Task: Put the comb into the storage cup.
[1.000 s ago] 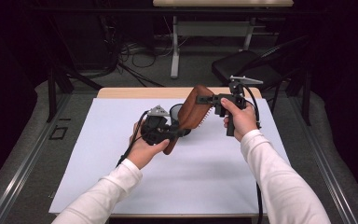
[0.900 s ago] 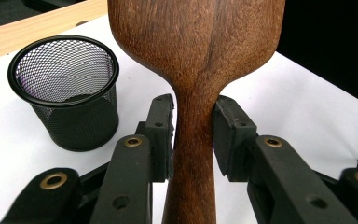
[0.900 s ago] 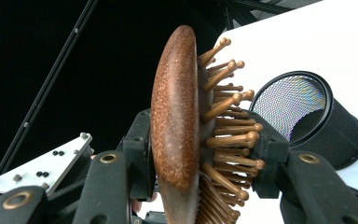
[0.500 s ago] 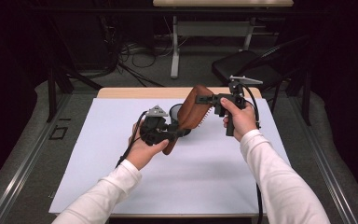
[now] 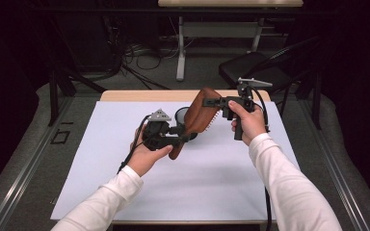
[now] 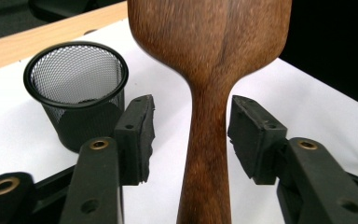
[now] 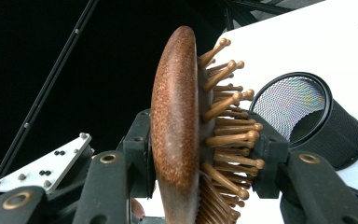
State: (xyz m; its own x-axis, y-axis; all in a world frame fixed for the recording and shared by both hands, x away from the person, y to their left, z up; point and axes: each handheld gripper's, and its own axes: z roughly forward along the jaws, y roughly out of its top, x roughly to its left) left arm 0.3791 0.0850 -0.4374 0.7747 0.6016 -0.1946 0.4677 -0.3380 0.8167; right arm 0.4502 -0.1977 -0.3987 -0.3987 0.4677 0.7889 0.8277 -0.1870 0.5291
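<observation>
A brown wooden hairbrush (image 5: 200, 118) hangs tilted above the white mat. My right gripper (image 5: 211, 102) is shut on the brush's head (image 7: 177, 121), one pad on the smooth back and one among the bristles. My left gripper (image 5: 183, 139) stands around the handle (image 6: 209, 116); its jaws have just been opening, and both pads (image 6: 137, 137) now stand apart from the wood with a gap on each side. A black mesh cup (image 5: 182, 115) stands upright on the mat just behind the brush, and the left gripper view looks into its open mouth (image 6: 77, 88).
The white mat (image 5: 125, 192) covers most of the table, with a wooden edge (image 5: 144, 95) at the back. A dark chair (image 5: 255, 70) and cables lie on the floor beyond. The left gripper's grey plate (image 7: 42, 168) sits close below the brush head.
Both hands and the brush stay where they were. The left gripper's jaws look slightly wider around the handle.
</observation>
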